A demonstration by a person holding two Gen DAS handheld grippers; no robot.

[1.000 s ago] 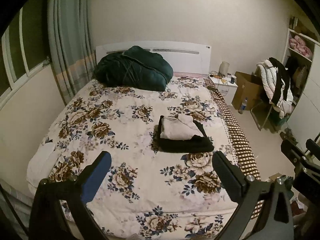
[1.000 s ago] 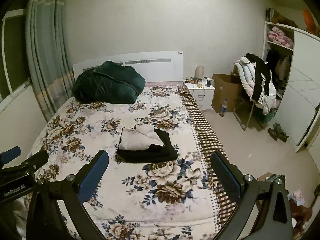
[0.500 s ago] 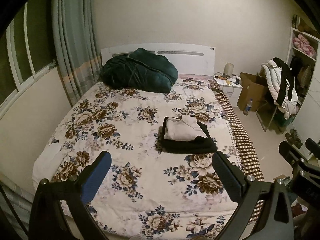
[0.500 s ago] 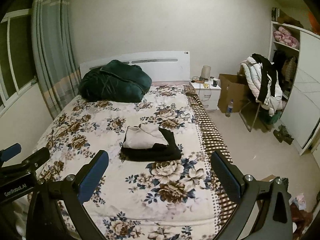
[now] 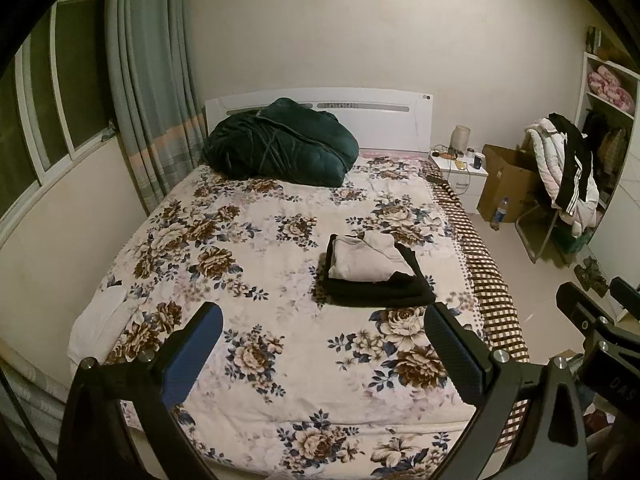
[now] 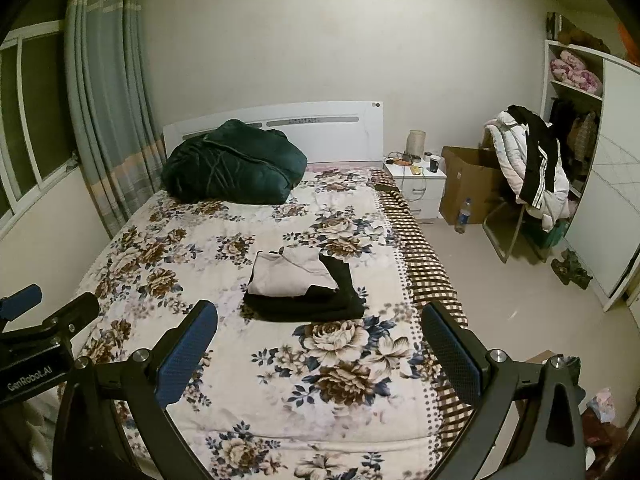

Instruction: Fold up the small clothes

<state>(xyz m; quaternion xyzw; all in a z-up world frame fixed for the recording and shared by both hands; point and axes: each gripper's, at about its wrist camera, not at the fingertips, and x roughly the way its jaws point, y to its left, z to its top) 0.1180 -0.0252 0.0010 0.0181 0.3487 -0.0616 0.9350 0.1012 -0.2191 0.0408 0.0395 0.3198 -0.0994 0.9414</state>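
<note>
A folded beige garment (image 5: 366, 258) lies on top of a folded black garment (image 5: 380, 294) on the floral bed cover (image 5: 280, 264), right of the middle. The same stack shows in the right wrist view, beige (image 6: 290, 272) on black (image 6: 308, 308). My left gripper (image 5: 324, 350) is open and empty, held well back above the foot of the bed. My right gripper (image 6: 320, 346) is open and empty, likewise back from the stack. Each gripper shows at the edge of the other's view.
A dark green duvet bundle (image 5: 280, 144) sits by the white headboard (image 5: 384, 116). A white nightstand (image 6: 418, 184), a cardboard box (image 6: 464, 184), a bottle (image 6: 462, 216) and a chair heaped with coats (image 6: 528, 168) stand right of the bed. Curtains (image 5: 152, 92) hang left.
Both grippers have pulled back and risen a little, so the bed and stack look smaller and more of the wall shows. The stack has not moved.
</note>
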